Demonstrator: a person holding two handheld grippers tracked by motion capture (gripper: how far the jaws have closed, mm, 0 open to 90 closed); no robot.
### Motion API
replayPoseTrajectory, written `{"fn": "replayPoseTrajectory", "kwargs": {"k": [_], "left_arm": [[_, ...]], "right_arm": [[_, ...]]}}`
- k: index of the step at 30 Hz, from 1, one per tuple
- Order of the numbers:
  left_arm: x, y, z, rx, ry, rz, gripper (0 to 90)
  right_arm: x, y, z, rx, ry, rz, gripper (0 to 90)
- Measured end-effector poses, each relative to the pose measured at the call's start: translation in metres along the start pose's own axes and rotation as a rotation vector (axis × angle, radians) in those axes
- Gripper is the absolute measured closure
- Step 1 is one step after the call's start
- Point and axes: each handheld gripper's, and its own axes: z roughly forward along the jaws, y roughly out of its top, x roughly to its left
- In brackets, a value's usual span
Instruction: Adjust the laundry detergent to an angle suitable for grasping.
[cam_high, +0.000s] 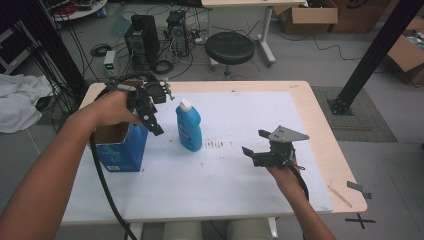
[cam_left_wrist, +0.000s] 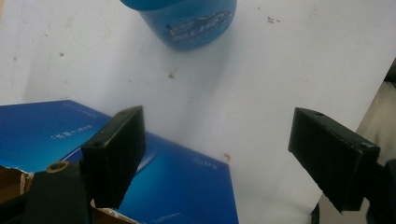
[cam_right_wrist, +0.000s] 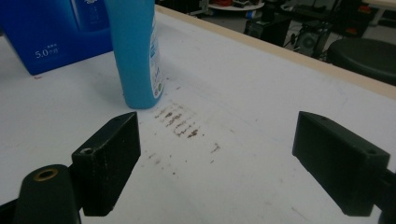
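High view: blue bottle (cam_high: 189, 126) upright mid-desk (cam_high: 310, 120), beside open blue box (cam_high: 120, 147) | left tongs (cam_high: 154, 122) above box edge, jaws wide apart, empty | right tongs (cam_high: 256, 142) right of bottle, jaws wide apart, empty

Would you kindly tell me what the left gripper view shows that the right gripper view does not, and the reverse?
Left gripper view alone: the torn brown inner flap of the open blue cardboard box, beneath its own open jaws.

Right gripper view alone: dark smudges on the white tabletop, the round black stool, and the box's "5.0" print.

Both: the box, the upright blue plastic bottle and the white tabletop.
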Motion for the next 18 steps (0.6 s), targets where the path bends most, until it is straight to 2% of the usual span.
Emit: {"fn": "replayPoseTrajectory", "kwargs": {"k": [6,18], "left_arm": [[0.001,-0.001,0.001,0.004,0.0,-0.001,19.9],[0.001,0.0,0.001,-0.002,0.0,0.0,19.9]], "right_arm": [[0.016,0.002,0.01,-0.052,-0.041,-0.017,14.9],[0.035,0.009,0.033,-0.126,-0.014,0.023,14.8]]}}
